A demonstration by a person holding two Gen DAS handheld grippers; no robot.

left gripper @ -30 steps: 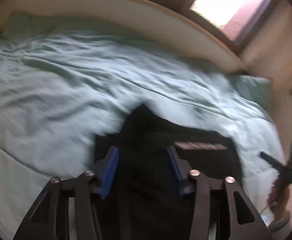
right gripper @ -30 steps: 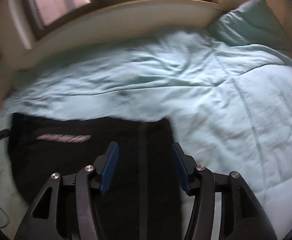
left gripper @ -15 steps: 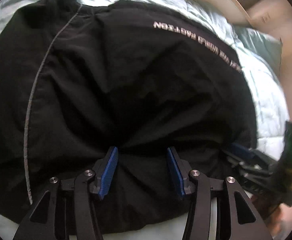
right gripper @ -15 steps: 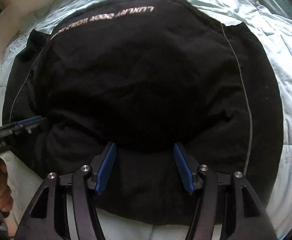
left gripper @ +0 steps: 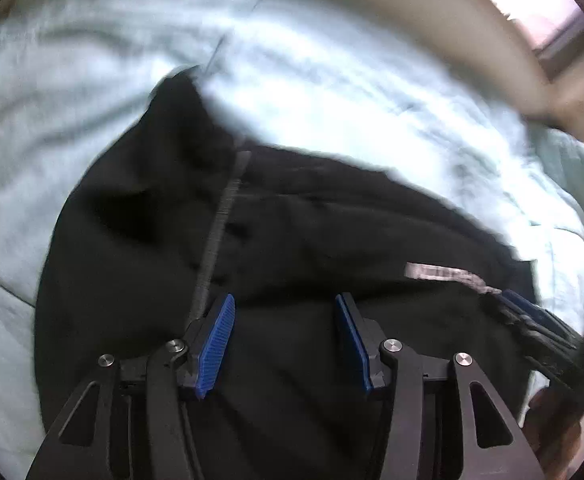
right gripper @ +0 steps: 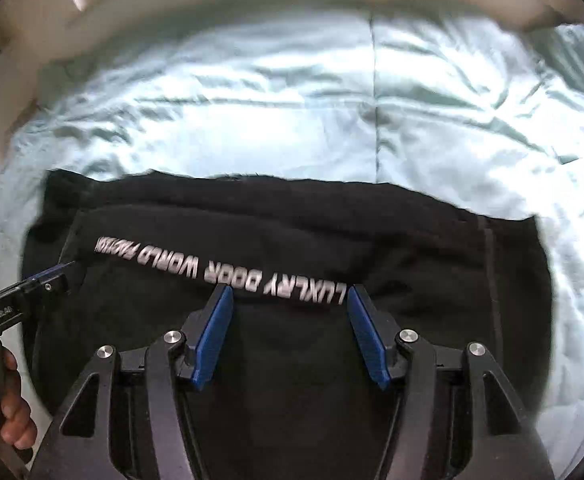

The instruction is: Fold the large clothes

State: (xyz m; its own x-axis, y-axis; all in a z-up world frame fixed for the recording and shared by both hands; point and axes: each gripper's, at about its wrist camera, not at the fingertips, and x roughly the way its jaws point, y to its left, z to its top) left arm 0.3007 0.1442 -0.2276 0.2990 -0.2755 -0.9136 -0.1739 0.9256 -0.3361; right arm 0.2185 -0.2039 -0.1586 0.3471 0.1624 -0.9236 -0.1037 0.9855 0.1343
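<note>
Both grippers point steeply down over a black garment (right gripper: 299,248) lying on a pale green quilt (right gripper: 292,112).

Left gripper (left gripper: 284,336): tilted down, jaws spread about halfway, dark cloth beneath and between the blue pads (left gripper: 216,344); whether they touch it, cannot tell. A grey stripe (left gripper: 220,220) on the garment runs away from its left pad.

Right gripper (right gripper: 290,332): same downward pose, jaws standing apart and still widening, nothing pinched. White lettering (right gripper: 220,272) runs just ahead of its fingertips. Off to its left, a hand (right gripper: 8,404) grips the other tool's handle, that tool's tip at the garment's edge.

Against half a second ago: the garment then filled both views; now the quilt shows beyond it and the garment lies shorter, lettering close to the right gripper. Left view is motion-blurred.
</note>
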